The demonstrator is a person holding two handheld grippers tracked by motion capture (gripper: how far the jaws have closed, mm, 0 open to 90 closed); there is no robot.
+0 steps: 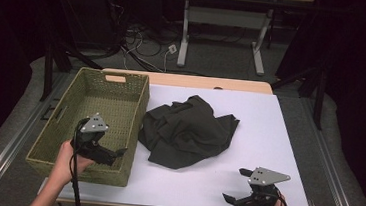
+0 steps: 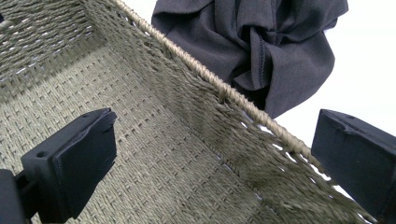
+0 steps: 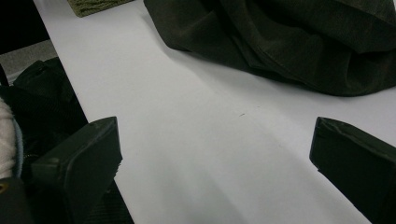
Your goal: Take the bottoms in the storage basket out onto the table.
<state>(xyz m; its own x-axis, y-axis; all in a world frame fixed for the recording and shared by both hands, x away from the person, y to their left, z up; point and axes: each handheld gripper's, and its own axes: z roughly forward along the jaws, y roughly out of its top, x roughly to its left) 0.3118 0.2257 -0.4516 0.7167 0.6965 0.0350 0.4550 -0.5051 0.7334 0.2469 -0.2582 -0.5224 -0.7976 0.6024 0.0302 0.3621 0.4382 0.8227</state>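
Both grippers [image 1: 116,153] [image 1: 236,185] wide open, empty

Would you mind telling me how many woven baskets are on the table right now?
1. The woven basket sits at the table's left side, beside the dark crumpled cloth. The left gripper hovers over its right wall, jaws open. Nothing suggests another is hidden.

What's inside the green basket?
The basket looks empty: bare woven floor and walls. The left tool hangs over its right rim, open. The corner below that hand is covered. The dark cloth lies outside.
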